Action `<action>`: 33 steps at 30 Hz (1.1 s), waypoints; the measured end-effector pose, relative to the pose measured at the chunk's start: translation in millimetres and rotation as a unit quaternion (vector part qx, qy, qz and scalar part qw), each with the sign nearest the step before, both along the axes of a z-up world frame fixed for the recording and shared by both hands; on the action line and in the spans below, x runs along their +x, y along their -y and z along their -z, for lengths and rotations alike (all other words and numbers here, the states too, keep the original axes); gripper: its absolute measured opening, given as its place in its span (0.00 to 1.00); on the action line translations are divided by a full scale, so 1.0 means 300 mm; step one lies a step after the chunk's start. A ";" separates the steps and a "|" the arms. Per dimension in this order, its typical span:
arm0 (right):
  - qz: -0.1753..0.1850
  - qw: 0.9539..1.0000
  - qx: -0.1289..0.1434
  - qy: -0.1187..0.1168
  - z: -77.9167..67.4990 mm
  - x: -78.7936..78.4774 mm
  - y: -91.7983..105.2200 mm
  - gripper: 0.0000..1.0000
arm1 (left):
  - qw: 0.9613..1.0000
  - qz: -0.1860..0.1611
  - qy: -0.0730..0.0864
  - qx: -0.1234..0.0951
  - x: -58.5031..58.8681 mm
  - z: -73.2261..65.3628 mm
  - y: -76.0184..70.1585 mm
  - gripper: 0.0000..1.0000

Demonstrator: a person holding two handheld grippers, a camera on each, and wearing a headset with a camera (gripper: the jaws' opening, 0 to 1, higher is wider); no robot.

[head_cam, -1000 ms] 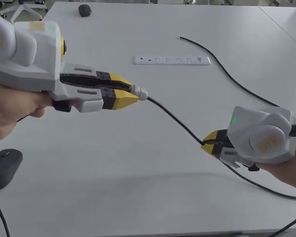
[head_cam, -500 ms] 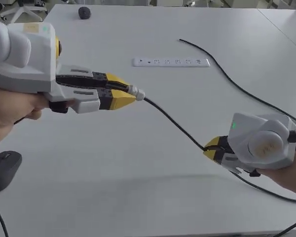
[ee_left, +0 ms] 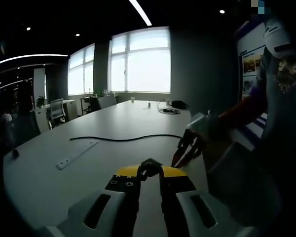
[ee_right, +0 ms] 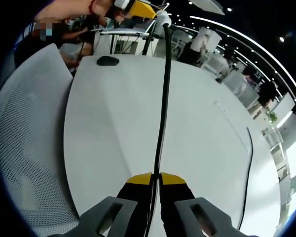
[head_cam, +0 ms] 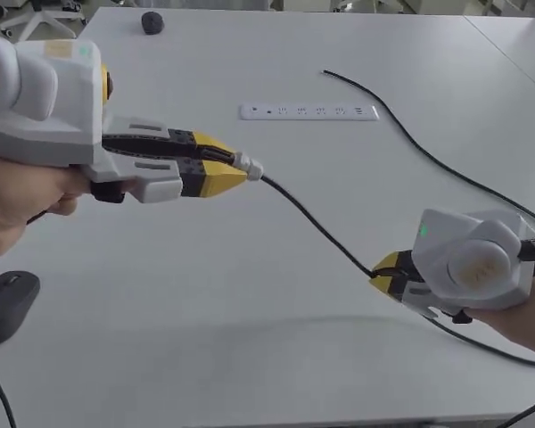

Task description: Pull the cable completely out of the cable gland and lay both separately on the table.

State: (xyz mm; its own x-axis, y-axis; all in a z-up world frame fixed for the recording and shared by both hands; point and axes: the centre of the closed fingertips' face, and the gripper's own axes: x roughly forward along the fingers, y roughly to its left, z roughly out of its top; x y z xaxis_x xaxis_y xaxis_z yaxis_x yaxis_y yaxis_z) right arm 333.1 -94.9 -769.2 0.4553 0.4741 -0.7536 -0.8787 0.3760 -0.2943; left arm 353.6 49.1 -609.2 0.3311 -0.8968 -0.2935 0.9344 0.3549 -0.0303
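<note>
Now we have the left gripper [head_cam: 236, 169] up above the left side of the table, its claw clamped on the small cable gland [head_cam: 250, 166], which sits right at the yellow tips. From the gland the black cable [head_cam: 316, 223] runs down to the right gripper [head_cam: 382, 272], low at the near right, its claw pinched together on the cable. Behind that gripper the cable trails right and loops back to its free end at the far side, beyond the power strip [head_cam: 308, 111].

So what could bite us here? First, the hold on the gland looks shallow; a hard tug could twist it out of the tips, and a small round part may roll off the table. Second, the cable is smooth and thin, so the right claw could slide along it instead of drawing it out. Third, if the gland lets go suddenly, our hands spring apart and the loose tail could whip across the power strip. How much cable sits inside the gland we cannot tell, so a steady, straight pull looks safest.
</note>
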 end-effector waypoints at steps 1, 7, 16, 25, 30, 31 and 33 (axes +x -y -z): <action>0.000 1.000 0.000 0.000 0.001 -0.001 0.001 0.00 | 1.000 0.001 0.000 -0.002 0.000 -0.001 0.003 0.16; 0.005 1.000 0.003 -0.008 0.012 -0.007 0.004 0.00 | 1.000 0.003 -0.002 -0.003 0.004 0.004 0.011 0.16; 0.016 0.997 0.073 0.012 -0.095 0.015 -0.080 0.32 | 1.000 0.011 -0.003 0.002 -0.003 0.020 0.042 0.16; -0.023 0.989 0.131 0.061 -0.315 0.017 -0.239 0.36 | 1.000 0.012 -0.004 0.000 0.003 0.021 0.050 0.16; -0.047 0.984 0.149 0.086 -0.425 0.028 -0.313 0.32 | 1.000 0.013 -0.005 0.000 0.004 0.026 0.054 0.16; -0.050 0.983 0.151 0.091 -0.434 0.030 -0.319 0.31 | 1.000 0.014 -0.004 0.000 0.005 0.026 0.055 0.16; -0.060 0.982 0.152 0.095 -0.454 0.031 -0.344 0.29 | 1.000 0.015 -0.005 -0.003 0.004 0.024 0.058 0.16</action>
State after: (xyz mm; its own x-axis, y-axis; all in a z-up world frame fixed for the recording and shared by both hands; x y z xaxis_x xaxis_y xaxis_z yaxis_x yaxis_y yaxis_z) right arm 342.5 8.2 -632.9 0.5002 0.7228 -0.4768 -0.8626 0.3678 -0.3474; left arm 354.9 31.7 -616.4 0.3020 -0.9075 -0.2919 0.9440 0.3274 -0.0413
